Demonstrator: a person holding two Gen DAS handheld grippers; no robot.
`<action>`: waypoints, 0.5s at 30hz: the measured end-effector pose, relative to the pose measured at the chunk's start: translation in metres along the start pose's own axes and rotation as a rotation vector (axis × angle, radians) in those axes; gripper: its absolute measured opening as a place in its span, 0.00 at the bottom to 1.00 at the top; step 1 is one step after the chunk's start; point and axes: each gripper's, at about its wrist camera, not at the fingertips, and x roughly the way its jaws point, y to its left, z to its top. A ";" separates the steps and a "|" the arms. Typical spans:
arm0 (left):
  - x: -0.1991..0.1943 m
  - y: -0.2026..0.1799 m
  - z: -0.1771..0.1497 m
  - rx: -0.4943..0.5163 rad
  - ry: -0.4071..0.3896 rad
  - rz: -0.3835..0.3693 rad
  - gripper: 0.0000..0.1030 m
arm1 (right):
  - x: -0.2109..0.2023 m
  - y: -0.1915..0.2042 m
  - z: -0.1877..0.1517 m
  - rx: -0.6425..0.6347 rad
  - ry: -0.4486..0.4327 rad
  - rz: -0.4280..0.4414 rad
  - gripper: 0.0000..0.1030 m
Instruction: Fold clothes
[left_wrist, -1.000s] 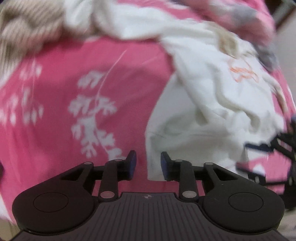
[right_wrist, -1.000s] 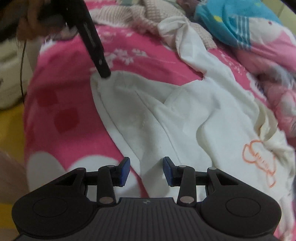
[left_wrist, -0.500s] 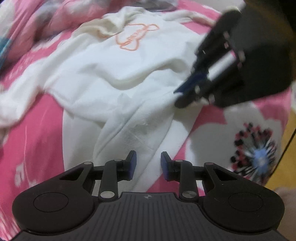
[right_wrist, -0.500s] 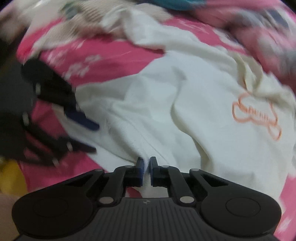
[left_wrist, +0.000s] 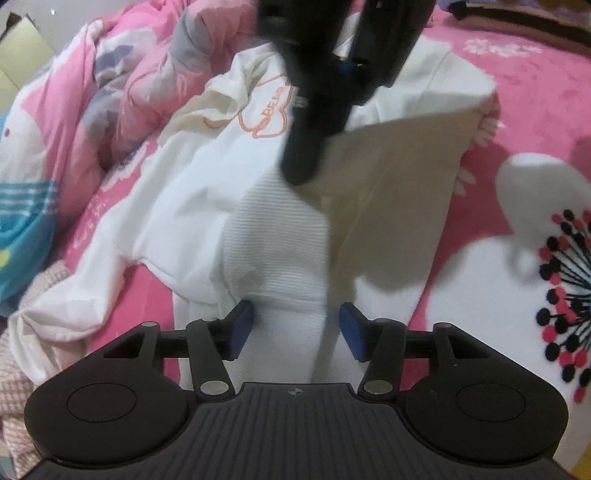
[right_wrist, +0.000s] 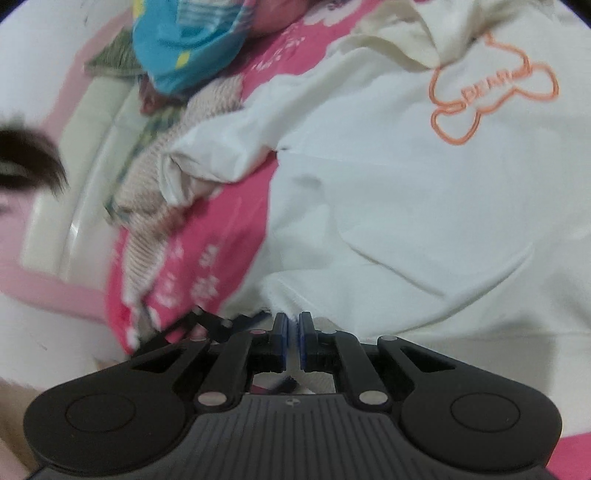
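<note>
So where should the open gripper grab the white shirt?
Probably the ribbed hem of the white shirt, straight ahead from the near side. That thick band bunches up between the left gripper pads, which have just been opening and don't press it yet.

We see a bed under a pink flowered bedspread (left_wrist: 524, 122), a big white blossom with black and red stamens (left_wrist: 565, 258) printed near its edge, a rumpled pink quilt (left_wrist: 122, 74) heaped beside it, pale wall (right_wrist: 44, 55) beyond
</note>
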 end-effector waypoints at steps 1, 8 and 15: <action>0.001 0.000 0.001 -0.008 0.002 0.012 0.54 | 0.001 -0.002 0.002 0.027 -0.002 0.021 0.06; -0.009 0.031 0.004 -0.229 -0.012 0.010 0.05 | 0.001 -0.008 -0.001 0.054 -0.001 0.019 0.06; -0.069 0.073 -0.005 -0.372 -0.041 0.070 0.01 | -0.018 0.011 -0.011 -0.027 0.008 -0.030 0.10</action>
